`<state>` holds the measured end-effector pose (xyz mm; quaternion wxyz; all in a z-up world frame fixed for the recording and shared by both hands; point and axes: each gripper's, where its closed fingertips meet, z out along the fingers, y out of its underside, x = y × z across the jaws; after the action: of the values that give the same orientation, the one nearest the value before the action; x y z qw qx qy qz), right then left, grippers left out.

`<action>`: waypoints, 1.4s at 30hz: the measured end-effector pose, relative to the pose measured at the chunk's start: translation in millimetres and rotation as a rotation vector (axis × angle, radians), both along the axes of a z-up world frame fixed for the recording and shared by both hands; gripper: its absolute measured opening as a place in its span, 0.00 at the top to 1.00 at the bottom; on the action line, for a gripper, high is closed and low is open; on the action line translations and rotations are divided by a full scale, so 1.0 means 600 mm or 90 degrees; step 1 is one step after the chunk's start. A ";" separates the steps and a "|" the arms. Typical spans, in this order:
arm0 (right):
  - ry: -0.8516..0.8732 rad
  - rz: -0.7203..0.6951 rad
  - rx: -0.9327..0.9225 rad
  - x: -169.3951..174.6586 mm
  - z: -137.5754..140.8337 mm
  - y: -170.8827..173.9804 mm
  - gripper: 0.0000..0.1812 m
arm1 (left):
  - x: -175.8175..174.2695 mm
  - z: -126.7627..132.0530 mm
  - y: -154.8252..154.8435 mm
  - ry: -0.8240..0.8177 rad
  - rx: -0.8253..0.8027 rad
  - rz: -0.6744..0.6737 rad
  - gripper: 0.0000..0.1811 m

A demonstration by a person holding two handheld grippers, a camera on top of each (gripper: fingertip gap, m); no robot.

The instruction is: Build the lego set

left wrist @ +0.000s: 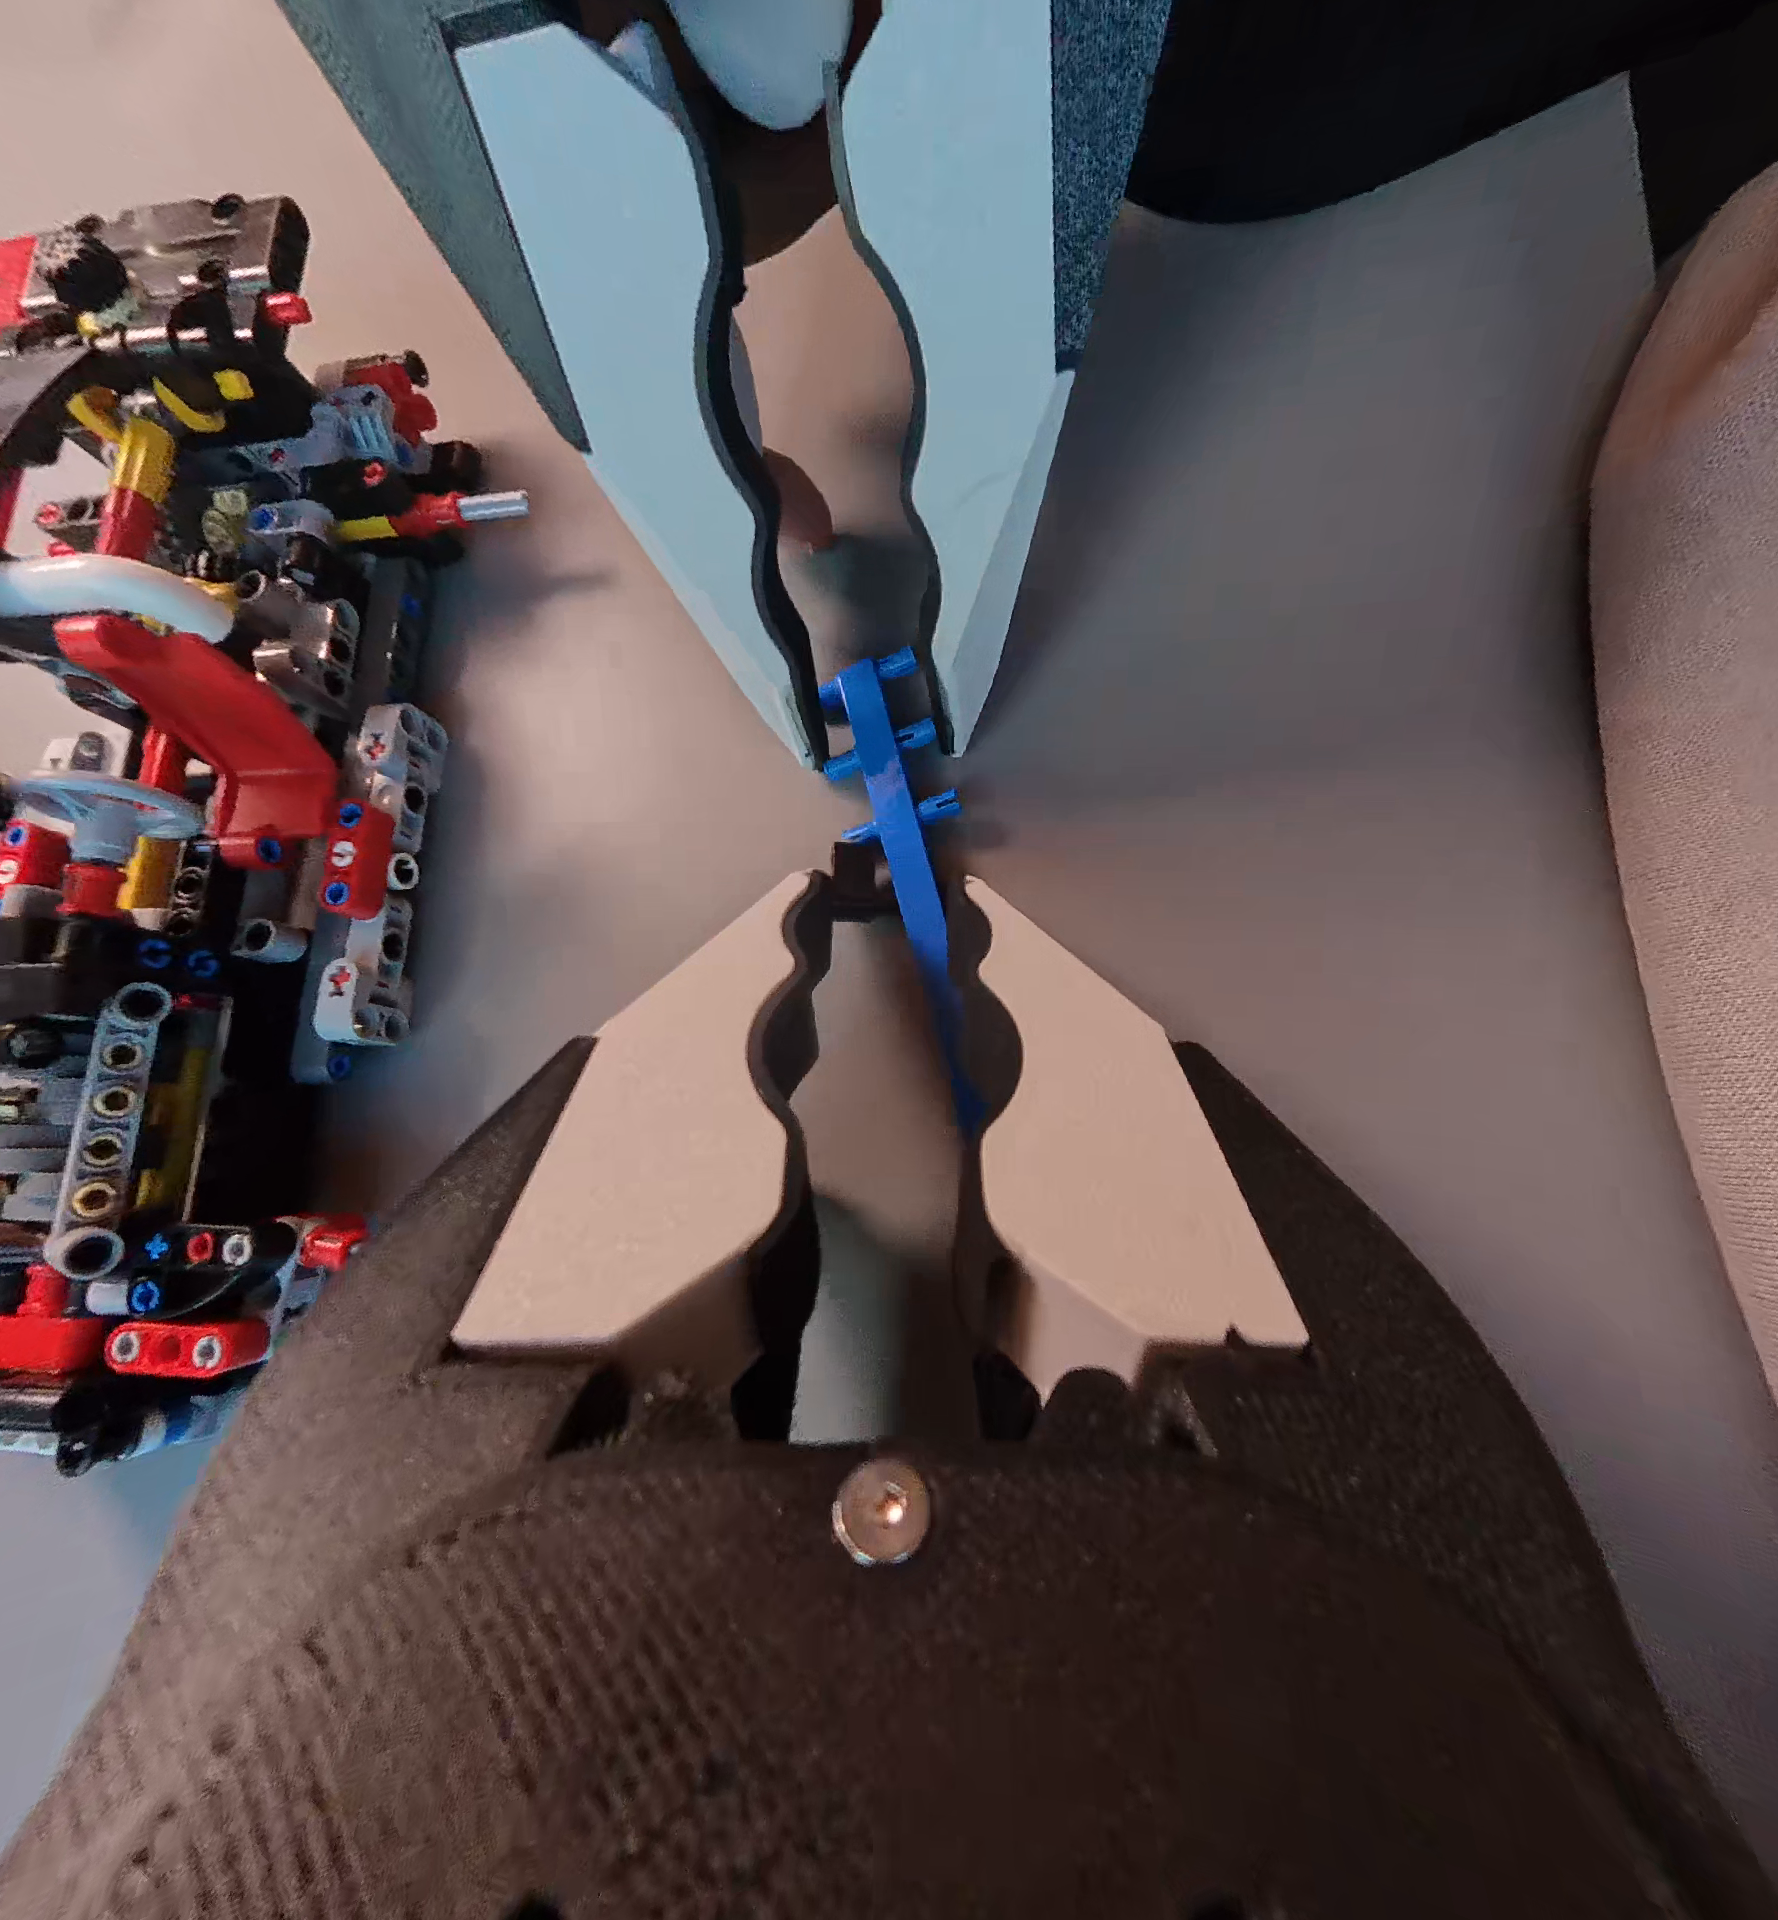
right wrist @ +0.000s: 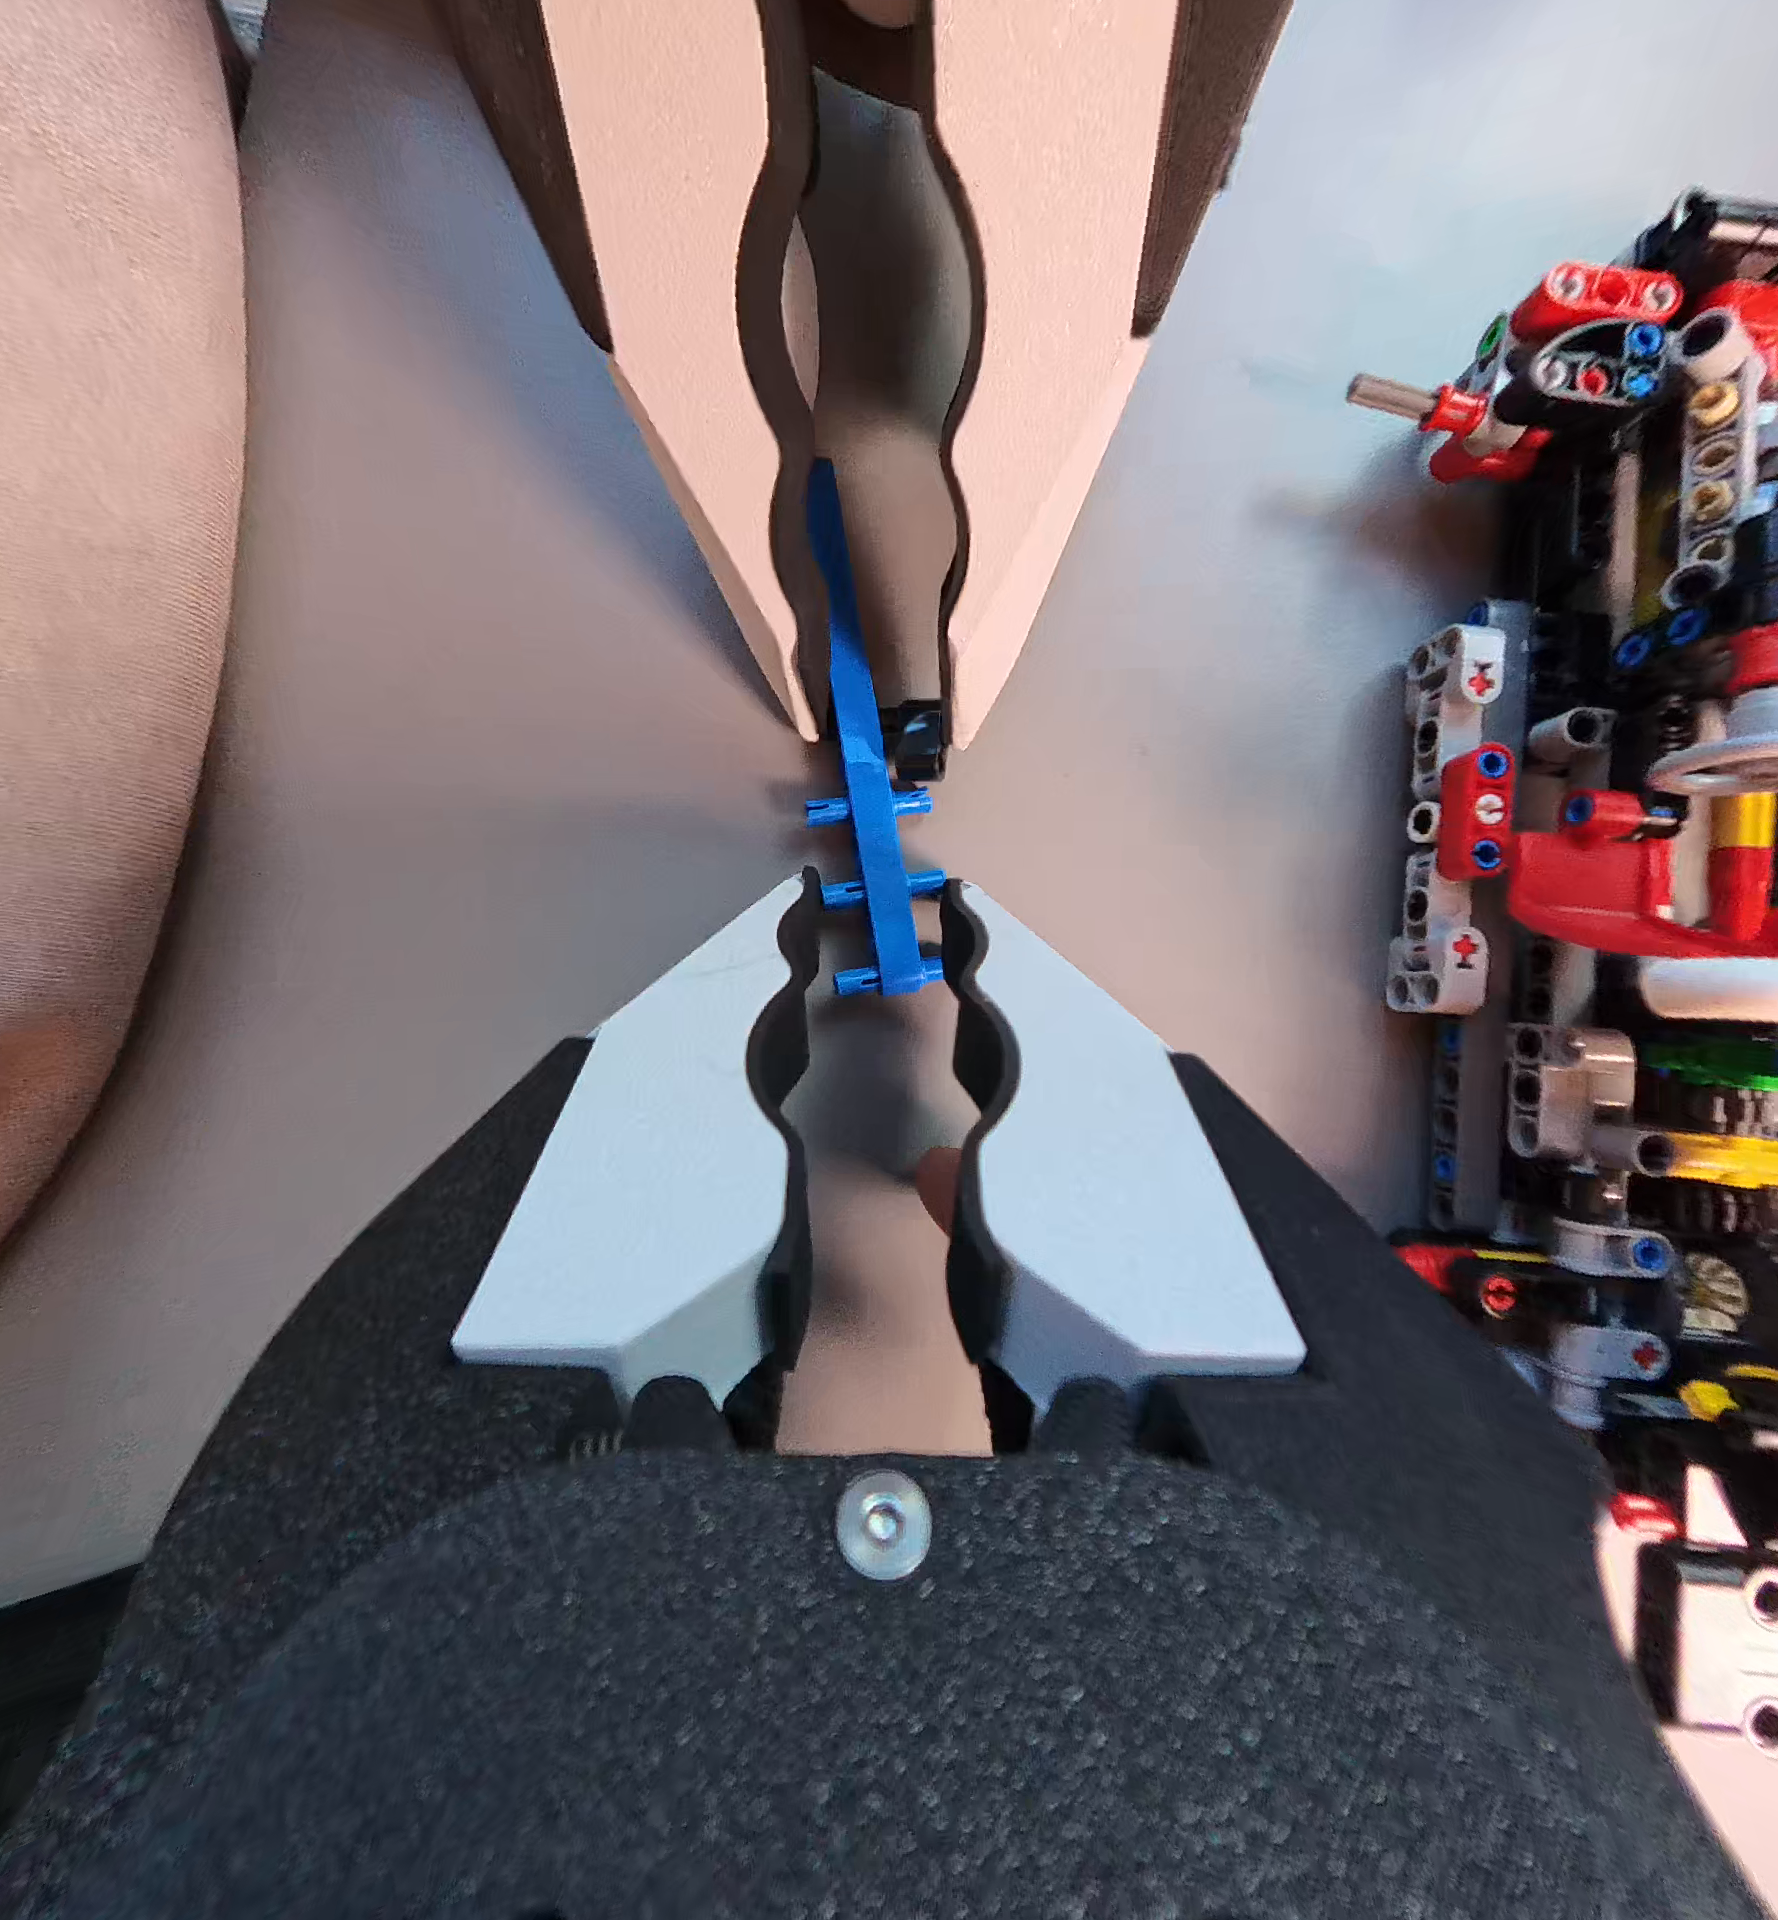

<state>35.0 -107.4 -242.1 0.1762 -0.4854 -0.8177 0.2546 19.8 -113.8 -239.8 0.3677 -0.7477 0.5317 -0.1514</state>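
A long blue beam [left wrist: 900,842] with several blue pins through it hangs in the air between my two grippers, which face each other tip to tip. My left gripper [left wrist: 890,883], with beige fingers, is shut on the beam's plain end together with a small black piece [left wrist: 849,883] pressed beside it. My right gripper [right wrist: 880,894], with white fingers, is shut across the pins at the beam's other end [right wrist: 864,769]. The black piece [right wrist: 916,738] shows at the left gripper's tips [right wrist: 880,732]. The right gripper appears at the top of the left wrist view [left wrist: 885,743].
The partly built red, black, grey and yellow lego vehicle [left wrist: 168,779] stands on the grey table [left wrist: 573,644] to the left; in the right wrist view it is on the right [right wrist: 1643,831]. A person's beige-clad leg [left wrist: 1747,831] [right wrist: 64,623] is on the other side. My left and right fingertips are right by each other.
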 end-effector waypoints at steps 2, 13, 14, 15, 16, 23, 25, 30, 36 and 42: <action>0.037 -0.008 0.027 0.000 0.002 -0.002 0.89 | 0.000 0.001 -0.002 -0.002 0.020 0.003 0.88; 0.205 -0.070 0.323 0.004 0.017 -0.002 0.89 | 0.001 0.009 0.002 -0.005 0.060 0.019 0.87; 0.219 -0.079 0.343 0.005 0.020 0.001 0.89 | 0.001 0.016 0.005 -0.002 0.086 0.019 0.87; 0.236 -0.092 0.360 0.004 0.025 0.005 0.89 | 0.000 0.025 0.010 0.005 0.119 0.021 0.87; 0.250 -0.103 0.370 0.004 0.033 0.009 0.89 | 0.000 0.034 0.013 0.013 0.155 0.019 0.88; 0.283 -0.118 0.454 -0.003 0.089 0.032 0.89 | -0.005 0.098 0.031 0.073 0.338 0.004 0.88; 0.287 -0.123 0.465 -0.007 0.101 0.036 0.89 | -0.008 0.110 0.034 0.073 0.359 0.006 0.88; 0.288 -0.140 0.489 -0.014 0.112 0.042 0.89 | -0.014 0.123 0.036 0.072 0.367 0.011 0.88; 0.283 -0.132 0.519 -0.016 0.115 0.037 0.89 | -0.015 0.127 0.028 0.060 0.323 0.006 0.88; 0.272 -0.135 0.557 -0.013 0.123 0.036 0.89 | -0.010 0.136 0.021 0.054 0.326 0.012 0.88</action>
<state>27.0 -85.6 -168.4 0.5518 -0.3835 -0.7396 -0.0380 13.7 -101.0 -158.2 0.5234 -0.6410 0.5609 0.0230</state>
